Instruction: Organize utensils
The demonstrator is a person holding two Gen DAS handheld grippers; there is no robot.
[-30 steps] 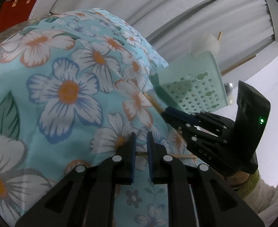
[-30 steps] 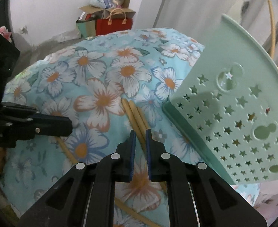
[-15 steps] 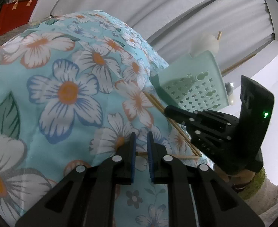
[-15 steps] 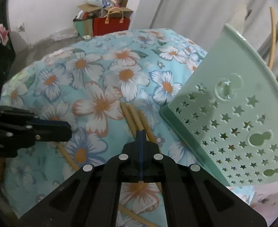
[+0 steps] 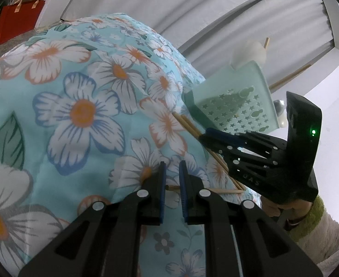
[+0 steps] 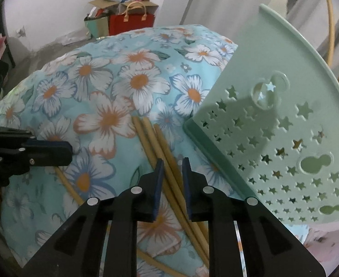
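Note:
Three wooden chopsticks (image 6: 151,138) lie side by side on the flowered cloth (image 6: 100,92), just left of a mint-green perforated basket (image 6: 273,138) that is tipped on its side. My right gripper (image 6: 172,173) hangs over their middle; its jaws are opening, with one stick under the narrow gap and no pad pressing on it. The left wrist view shows that gripper (image 5: 206,135) at the same chopsticks (image 5: 185,124), beside the basket (image 5: 238,106). My left gripper (image 5: 172,175) hovers with a small empty gap over a single chopstick (image 5: 225,191) lying crosswise on the cloth. The right wrist view has it (image 6: 65,150) at the left edge.
A red gift bag (image 6: 130,23) and cardboard boxes (image 6: 123,4) stand on the floor beyond the bed. Grey curtains (image 5: 192,11) hang behind it. A hand in a green cuff (image 5: 308,210) holds the right gripper. A yellow curved rod (image 6: 330,23) rises behind the basket.
The right gripper's jaws closed fully half a second ago and now stand slightly apart again over the chopsticks. The left gripper has kept still.

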